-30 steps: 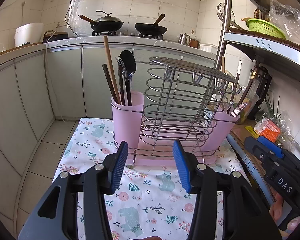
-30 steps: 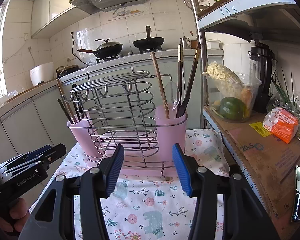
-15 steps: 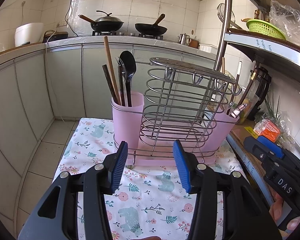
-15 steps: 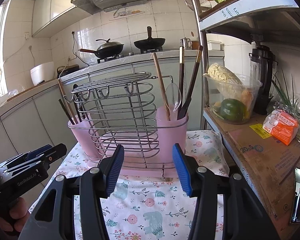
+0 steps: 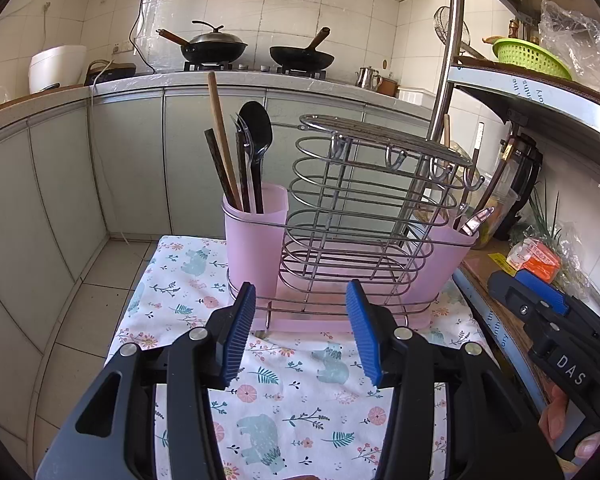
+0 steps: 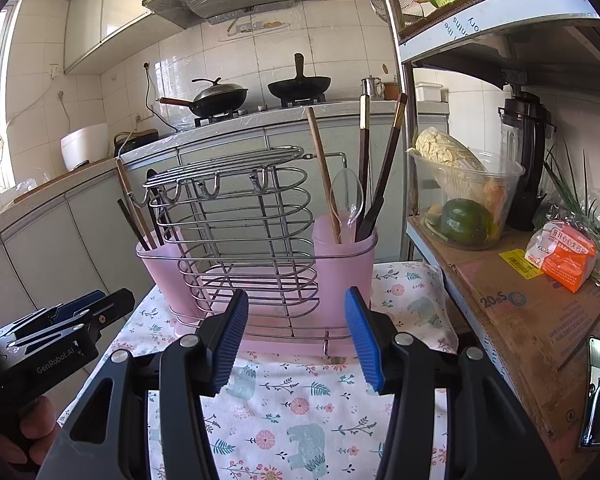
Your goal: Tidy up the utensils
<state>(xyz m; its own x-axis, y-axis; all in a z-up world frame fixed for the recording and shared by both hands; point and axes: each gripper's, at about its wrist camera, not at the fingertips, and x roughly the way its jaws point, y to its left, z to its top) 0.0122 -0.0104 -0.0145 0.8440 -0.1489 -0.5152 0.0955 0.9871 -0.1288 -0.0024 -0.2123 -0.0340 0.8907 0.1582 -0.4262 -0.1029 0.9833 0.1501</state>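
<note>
A wire rack (image 5: 364, 216) with two pink cups stands on a floral cloth (image 5: 300, 392). The left cup (image 5: 256, 240) holds a wooden stick, dark chopsticks, a fork and a black spoon (image 5: 256, 128). The right cup (image 6: 342, 260) holds a wooden stick, a clear spoon (image 6: 348, 196) and dark chopsticks. My left gripper (image 5: 302, 332) is open and empty, just in front of the rack. My right gripper (image 6: 298, 336) is open and empty, also in front of the rack. Each gripper shows at the edge of the other's view.
A shelf unit stands at the right with a cardboard sheet (image 6: 528, 312), an orange packet (image 6: 564, 256), a tub of vegetables (image 6: 464, 200) and a blender (image 6: 524, 160). Behind is a counter with two woks (image 5: 216, 46). Tiled floor (image 5: 92, 308) lies left of the cloth.
Almost nothing differs. The right gripper's view has drifted slightly, so the rack sits a touch lower and closer. Both grippers stay open and empty.
</note>
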